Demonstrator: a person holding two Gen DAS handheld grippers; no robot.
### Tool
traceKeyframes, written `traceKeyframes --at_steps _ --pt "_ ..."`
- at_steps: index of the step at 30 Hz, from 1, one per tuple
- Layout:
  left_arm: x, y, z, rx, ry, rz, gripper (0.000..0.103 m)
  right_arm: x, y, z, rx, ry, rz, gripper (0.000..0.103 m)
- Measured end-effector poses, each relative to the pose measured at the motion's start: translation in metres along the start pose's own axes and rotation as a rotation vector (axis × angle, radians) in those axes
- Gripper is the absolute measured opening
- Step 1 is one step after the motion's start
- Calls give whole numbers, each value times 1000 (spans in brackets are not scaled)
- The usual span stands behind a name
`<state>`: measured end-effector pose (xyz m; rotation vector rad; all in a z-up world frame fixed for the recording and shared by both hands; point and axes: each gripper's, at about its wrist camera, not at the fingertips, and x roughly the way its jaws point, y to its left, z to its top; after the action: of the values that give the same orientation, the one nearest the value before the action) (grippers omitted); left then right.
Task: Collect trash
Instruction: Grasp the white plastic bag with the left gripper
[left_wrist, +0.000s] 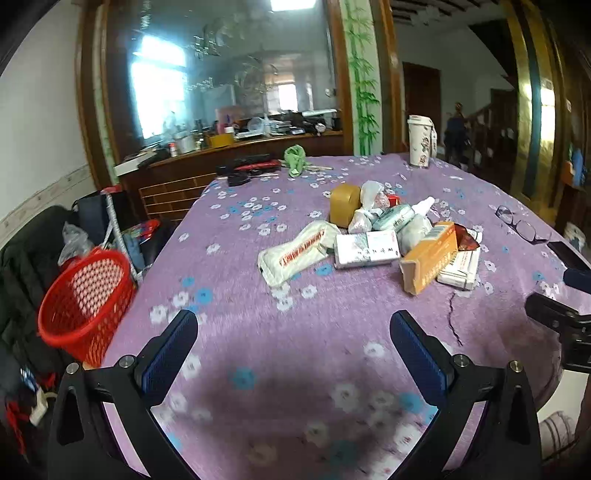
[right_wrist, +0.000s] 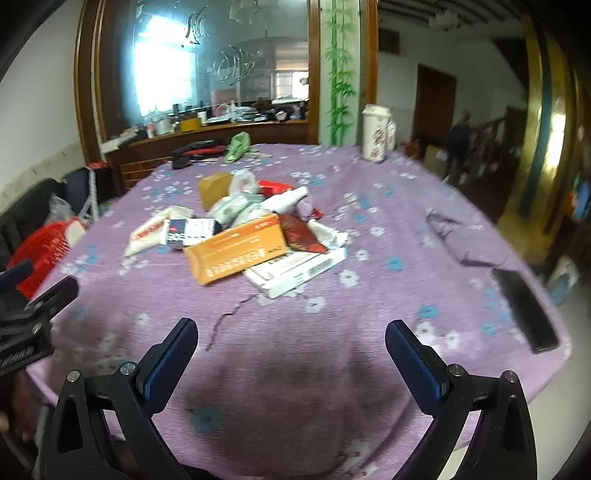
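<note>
I am holding both grippers, left (left_wrist: 293, 354) and right (right_wrist: 291, 354), apart over the surface (left_wrist: 332, 325), facing mid-frame trash (left_wrist: 369, 236) for the basket (left_wrist: 85, 302) at left.

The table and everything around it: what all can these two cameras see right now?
Tablecloth: one, purple with flowers, covering the table.
Trash pile: one heap of boxes, packets and bags, mid-table.
Orange box: one, at the pile's near edge.
Red basket: one, beside the table's left edge.
Mug: one, white patterned, far edge.
Green cloth: one, far side.
Glasses: one pair, right side.
Phone: one, black, right edge.
Left gripper: open, empty.
Right gripper: open, empty.
</note>
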<state>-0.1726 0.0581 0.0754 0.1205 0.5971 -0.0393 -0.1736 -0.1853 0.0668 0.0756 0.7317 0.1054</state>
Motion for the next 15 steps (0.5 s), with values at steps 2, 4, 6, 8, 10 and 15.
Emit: traceKeyframes --at_steps 2,4,6,8,10,15 --pt "11 6 13 31 27 -16 103 4 -7 4 44 29 65 96" --pt "27 12 29 64 63 -50 103 8 -10 5 73 53 111 86" --pt "45 11 43 116 78 -50 103 14 -13 6 103 80 156 83" --pt "67 4 53 192 118 -78 103 16 -15 6 121 93 179 82" --pt "90 -3 59 271 152 -89 101 16 -15 6 125 95 191 82" --pt "134 -14 64 373 208 -58 81 14 -15 9 109 96 240 82"
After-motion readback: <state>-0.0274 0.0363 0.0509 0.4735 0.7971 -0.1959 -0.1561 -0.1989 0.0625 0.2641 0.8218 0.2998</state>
